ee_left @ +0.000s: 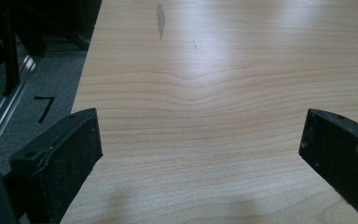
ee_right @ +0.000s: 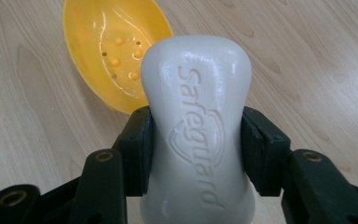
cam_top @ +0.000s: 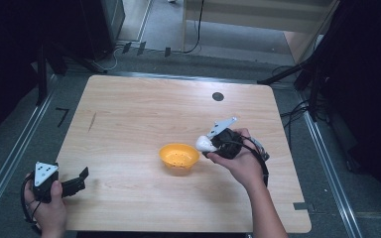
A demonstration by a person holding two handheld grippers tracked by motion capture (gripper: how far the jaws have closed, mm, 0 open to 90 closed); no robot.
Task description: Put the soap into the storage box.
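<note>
Reaching in from the bottom right of the high view, the right hand [cam_top: 243, 163] angles its gripper [cam_top: 209, 144] leftward, holding a white soap [cam_top: 204, 144] just beside the yellow dish [cam_top: 179, 156] near the table's [cam_top: 144, 109] middle. The left hand [cam_top: 47, 201] rests at the near left corner, its gripper [cam_top: 82, 179] pointing right.

The left gripper view shows jaws wide apart over bare wood.

In the right gripper view, the jaws pinch the soap [ee_right: 196, 126] at its waist (embossed lettering facing up), the dish [ee_right: 114, 51] lying beyond.
</note>
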